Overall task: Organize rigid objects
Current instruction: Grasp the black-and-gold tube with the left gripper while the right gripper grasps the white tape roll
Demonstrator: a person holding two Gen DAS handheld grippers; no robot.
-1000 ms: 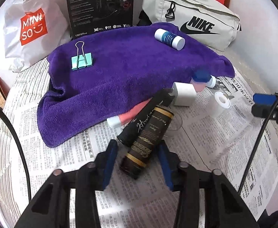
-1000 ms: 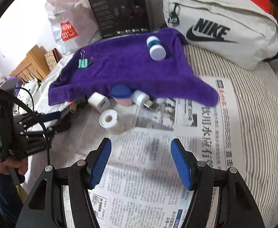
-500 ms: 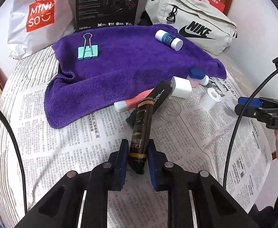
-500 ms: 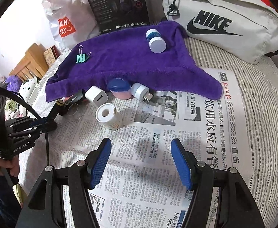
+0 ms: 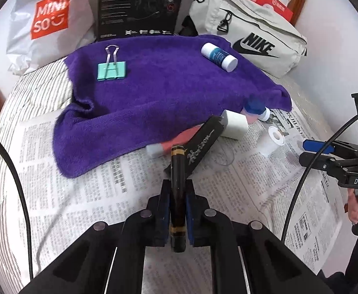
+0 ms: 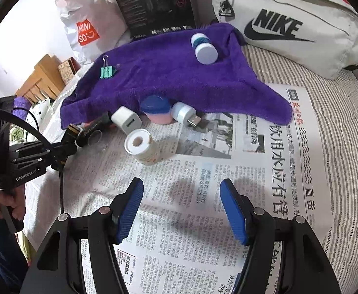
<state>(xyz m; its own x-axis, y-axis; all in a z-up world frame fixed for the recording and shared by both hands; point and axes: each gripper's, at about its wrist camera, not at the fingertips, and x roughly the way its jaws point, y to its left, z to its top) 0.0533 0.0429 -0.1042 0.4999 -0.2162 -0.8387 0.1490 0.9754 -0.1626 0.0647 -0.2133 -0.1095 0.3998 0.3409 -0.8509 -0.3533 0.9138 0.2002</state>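
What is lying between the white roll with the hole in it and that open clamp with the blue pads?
Nothing but bare newspaper: the right wrist view shows only printed sheet between the white roll and the open right gripper.

The towel (image 5: 169, 93) lies on the newspaper (image 5: 105, 191), in front of the waist bag (image 5: 250, 36) and the box (image 5: 139, 5). On the towel, the binder clip (image 5: 111, 69) lies at 10 o'clock and the small bottle (image 5: 219, 56) at 2 o'clock. The charger plug (image 6: 126, 120), jar (image 6: 158, 109) and tape roll (image 6: 141, 145) lie along the towel's near edge.
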